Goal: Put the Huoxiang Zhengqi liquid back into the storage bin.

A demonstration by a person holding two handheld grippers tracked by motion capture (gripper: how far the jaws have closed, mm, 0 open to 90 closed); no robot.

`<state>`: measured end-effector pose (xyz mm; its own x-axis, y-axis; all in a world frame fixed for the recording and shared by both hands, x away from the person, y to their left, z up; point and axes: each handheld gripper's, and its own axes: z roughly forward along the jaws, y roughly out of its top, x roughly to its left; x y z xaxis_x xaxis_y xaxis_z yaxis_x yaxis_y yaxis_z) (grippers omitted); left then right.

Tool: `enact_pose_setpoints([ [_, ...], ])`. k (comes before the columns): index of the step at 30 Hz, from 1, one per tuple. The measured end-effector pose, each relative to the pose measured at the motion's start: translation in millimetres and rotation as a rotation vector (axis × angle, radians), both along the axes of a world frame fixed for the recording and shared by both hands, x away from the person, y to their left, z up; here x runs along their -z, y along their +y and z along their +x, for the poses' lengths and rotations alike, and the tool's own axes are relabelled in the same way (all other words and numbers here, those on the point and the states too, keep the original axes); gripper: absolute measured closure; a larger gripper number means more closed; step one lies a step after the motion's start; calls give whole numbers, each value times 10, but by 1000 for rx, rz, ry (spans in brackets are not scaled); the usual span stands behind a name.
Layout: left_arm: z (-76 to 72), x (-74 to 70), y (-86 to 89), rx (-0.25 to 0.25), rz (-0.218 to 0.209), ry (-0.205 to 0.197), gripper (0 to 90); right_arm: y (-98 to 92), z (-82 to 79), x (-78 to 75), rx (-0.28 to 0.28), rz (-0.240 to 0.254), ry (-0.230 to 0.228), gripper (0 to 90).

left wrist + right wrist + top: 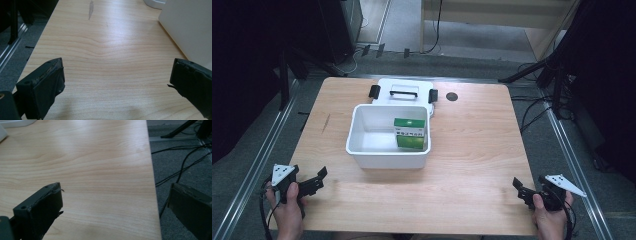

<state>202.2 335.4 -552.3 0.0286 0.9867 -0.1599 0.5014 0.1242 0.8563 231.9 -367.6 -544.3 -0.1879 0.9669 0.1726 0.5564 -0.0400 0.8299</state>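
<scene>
1. Pale wooden table (472,150) with a light grain fills the middle of the high view, with grey carpet, black stands and trailing cables around it.
2. At the table's centre stands an open white rectangular plastic bin (387,150).
3. Inside the bin, toward its 3 o'clock wall, a green and white cardboard box (410,133) stands upright.
4. Touching the bin's 12 o'clock edge lies a white plastic lid (404,91) with a black handle and a black clip at each end.
5. A small dark round spot (452,96) marks the table at about 1 o'clock from the bin.
6. My left gripper (314,184), black with a grey three-cornered plate, sits at 7 o'clock on the table, well apart from the bin. In the left gripper view its jaws stand wide apart over bare wood, with the bin's white wall at 2 o'clock.
7. My right gripper (521,190) sits at 5 o'clock on the table, also well apart from the bin. In the right gripper view its jaws are spread wide with nothing between them, one over the wood, the other past the table's edge.
</scene>
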Motion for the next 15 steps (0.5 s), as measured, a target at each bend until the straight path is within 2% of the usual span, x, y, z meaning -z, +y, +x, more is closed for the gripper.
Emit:
enact_pose_setpoints([
  [3, 5, -1, -9, 0, 10, 5, 6, 35, 0, 13, -21, -24, 2, 0],
  [15, 4, 2, 7, -1, -5, 1, 6, 41, -9, 32, -6, -19, 0, 0],
])
